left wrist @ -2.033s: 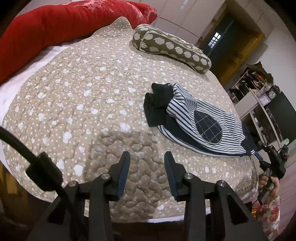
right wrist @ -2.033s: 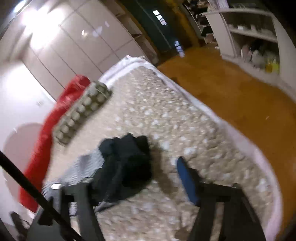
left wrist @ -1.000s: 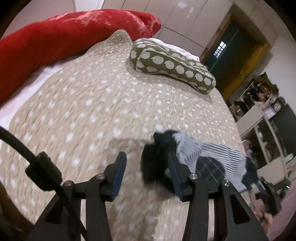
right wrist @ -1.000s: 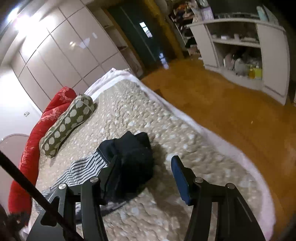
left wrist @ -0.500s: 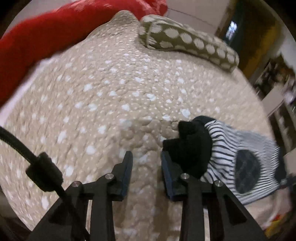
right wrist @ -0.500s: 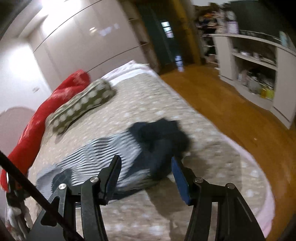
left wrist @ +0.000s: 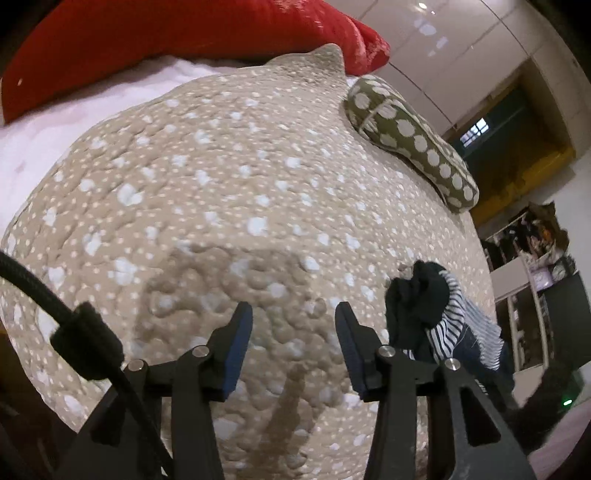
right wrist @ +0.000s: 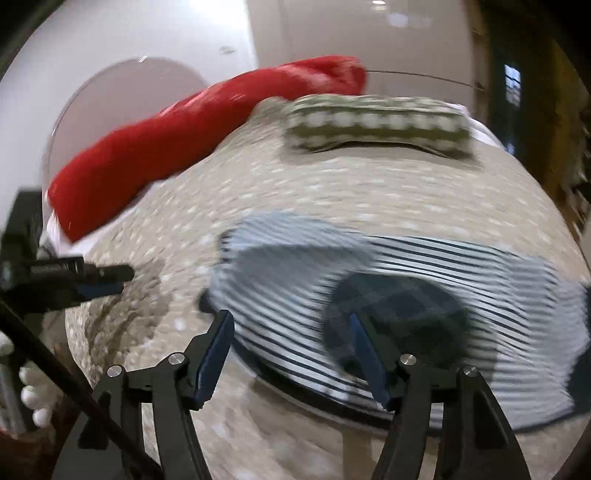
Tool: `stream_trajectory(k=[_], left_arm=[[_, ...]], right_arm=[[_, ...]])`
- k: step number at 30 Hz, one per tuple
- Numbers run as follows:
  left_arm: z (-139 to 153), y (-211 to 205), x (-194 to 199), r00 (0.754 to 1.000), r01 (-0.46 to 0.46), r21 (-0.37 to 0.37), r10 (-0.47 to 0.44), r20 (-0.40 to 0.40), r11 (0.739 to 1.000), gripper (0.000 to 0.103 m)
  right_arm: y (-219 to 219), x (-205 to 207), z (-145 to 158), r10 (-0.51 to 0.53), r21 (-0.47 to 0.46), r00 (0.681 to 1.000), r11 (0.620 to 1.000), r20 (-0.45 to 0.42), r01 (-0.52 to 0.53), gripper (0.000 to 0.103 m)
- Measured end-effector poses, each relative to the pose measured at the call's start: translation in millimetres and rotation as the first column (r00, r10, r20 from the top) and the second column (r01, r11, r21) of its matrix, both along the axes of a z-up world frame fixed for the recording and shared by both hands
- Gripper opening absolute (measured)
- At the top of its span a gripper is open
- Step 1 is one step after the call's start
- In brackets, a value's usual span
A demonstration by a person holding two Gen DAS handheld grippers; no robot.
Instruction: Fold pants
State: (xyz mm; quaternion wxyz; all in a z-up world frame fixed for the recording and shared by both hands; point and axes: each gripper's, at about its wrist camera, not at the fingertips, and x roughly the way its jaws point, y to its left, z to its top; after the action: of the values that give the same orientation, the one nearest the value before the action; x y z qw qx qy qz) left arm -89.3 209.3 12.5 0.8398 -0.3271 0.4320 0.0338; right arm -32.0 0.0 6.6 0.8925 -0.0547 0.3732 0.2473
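Note:
The pants point(right wrist: 424, 291) are navy-and-white striped with a dark checked oval knee patch, lying crumpled on the beige spotted quilt point(left wrist: 207, 206). In the left wrist view their dark bunched end point(left wrist: 421, 306) lies just right of my right finger. My left gripper point(left wrist: 293, 332) is open and empty over bare quilt, left of the pants. My right gripper point(right wrist: 291, 339) is open and empty, hovering over the pants' near edge. The left gripper also shows in the right wrist view point(right wrist: 99, 278) at the far left. The right wrist view is motion-blurred.
A long red pillow point(left wrist: 177, 33) lies along the bed's far side. An olive pillow with white dots point(left wrist: 410, 136) lies at the far end. White sheet point(left wrist: 33, 140) shows at the quilt's edge. Shelves point(left wrist: 532, 295) and a dark doorway stand beyond the bed.
Both grippers swung around the bed. My left gripper opened wider and the pants slid to its right. My right gripper turned from the dark bunched end to the striped knee-patch part.

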Motion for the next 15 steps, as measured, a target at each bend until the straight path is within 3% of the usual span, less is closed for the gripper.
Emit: stream_trajectory(k=[3,7,9,11,15], left_arm=[[-5,11,-2,1.0,-0.003,-0.062,0.004,0.005,0.998,0.049],[-4,6,13,0.999,0.035,-0.098,-0.034,0.016,0.995,0.053],[-2,-2,27,0.996,0.084,-0.148,-0.08,0.031,0.985,0.056],[-1,-12,42,0.992,0.123,-0.18,-0.118,0.036,0.976,0.059],[1,-44,78,0.975,0.22,-0.211,-0.212,0.06,0.952,0.066]], right_arm=[[34,4,-19,0.035,-0.094,0.998,0.995,0.057,-0.029,0.079],[44,12,-34,0.019,-0.14,0.997,0.99,0.071,-0.009,0.076],[39,13,-32,-0.002,-0.114,0.998,0.993,0.064,0.009,0.033],[33,17,-30,-0.033,-0.075,0.998,0.997,0.047,0.036,0.02],[24,19,-29,-0.062,-0.013,0.998,0.998,0.028,0.063,0.018]])
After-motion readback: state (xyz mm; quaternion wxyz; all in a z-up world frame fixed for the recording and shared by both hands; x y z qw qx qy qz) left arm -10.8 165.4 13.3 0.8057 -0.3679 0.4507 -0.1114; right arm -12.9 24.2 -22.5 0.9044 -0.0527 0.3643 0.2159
